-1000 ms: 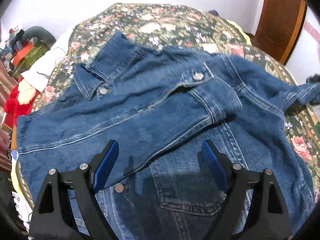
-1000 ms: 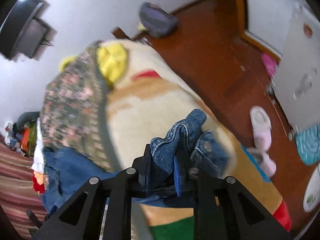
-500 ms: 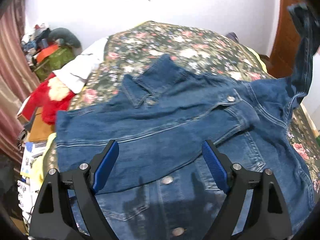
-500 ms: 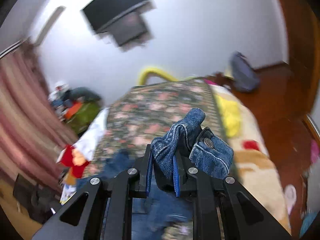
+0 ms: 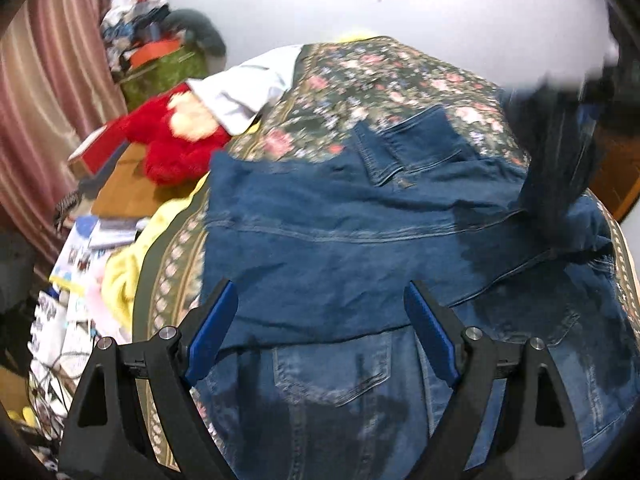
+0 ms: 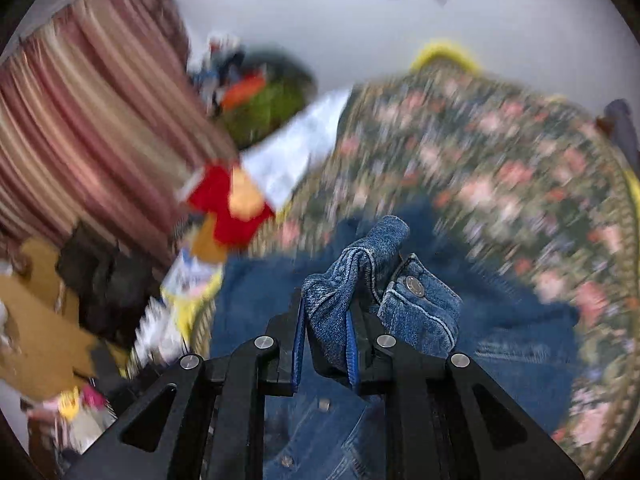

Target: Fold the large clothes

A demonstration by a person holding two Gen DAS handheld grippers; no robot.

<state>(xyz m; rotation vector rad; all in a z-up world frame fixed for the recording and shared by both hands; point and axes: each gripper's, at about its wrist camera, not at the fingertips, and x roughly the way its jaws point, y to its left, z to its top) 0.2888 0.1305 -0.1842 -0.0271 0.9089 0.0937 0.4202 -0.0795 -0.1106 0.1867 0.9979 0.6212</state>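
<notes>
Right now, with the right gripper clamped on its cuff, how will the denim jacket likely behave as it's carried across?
Probably floppy: the cuff bunches between the right gripper fingers. Likely heavy: the sleeve hangs straight. The denim jacket should drag rather than slide.

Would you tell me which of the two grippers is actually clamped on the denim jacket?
The right gripper: its jaws pinch the jacket's cuff. The left gripper hangs open above the denim jacket.

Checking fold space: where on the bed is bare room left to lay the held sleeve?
Bare floral bedspread lies beyond the denim jacket, up to the wall. The bed's left edge is crowded: white cloth, red plush toy, papers. Right gripper holds the sleeve cuff.
</notes>
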